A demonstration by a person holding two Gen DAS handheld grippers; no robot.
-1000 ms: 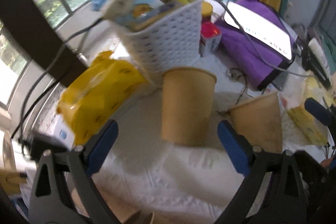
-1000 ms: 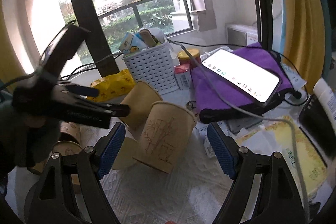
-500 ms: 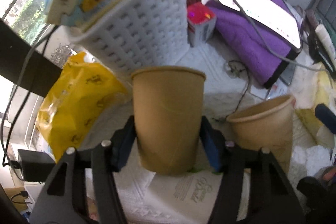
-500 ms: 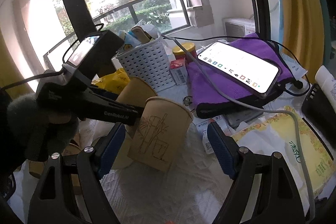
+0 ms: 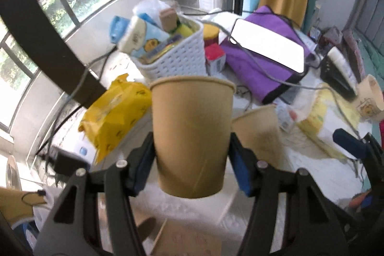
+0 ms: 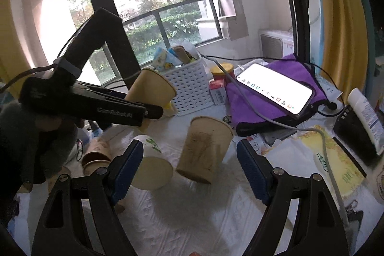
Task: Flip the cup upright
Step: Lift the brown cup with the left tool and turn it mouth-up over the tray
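My left gripper (image 5: 192,157) is shut on a plain brown paper cup (image 5: 192,136), mouth up, held above the white cloth. In the right wrist view this cup (image 6: 151,90) hangs in the air in the left gripper (image 6: 148,112), tilted. A second brown cup with a line drawing (image 6: 204,150) stands upright on the cloth, between the open fingers of my right gripper (image 6: 189,169) and a little ahead of them; it also shows in the left wrist view (image 5: 259,136). A white cup (image 6: 151,164) lies on its side by the right gripper's left finger (image 6: 127,167).
A white basket (image 6: 189,92) full of packets stands behind the cups. A yellow bag (image 5: 115,116) lies to its left. A lit phone (image 6: 273,88) rests on a purple pouch (image 6: 288,97) with cables. Several nested brown cups (image 6: 96,157) lie at the left. A black box (image 6: 355,133) is at the right.
My left gripper closed on the plain brown cup and lifted it off the cloth. The right gripper stayed open around the drawn cup and drew back slightly.
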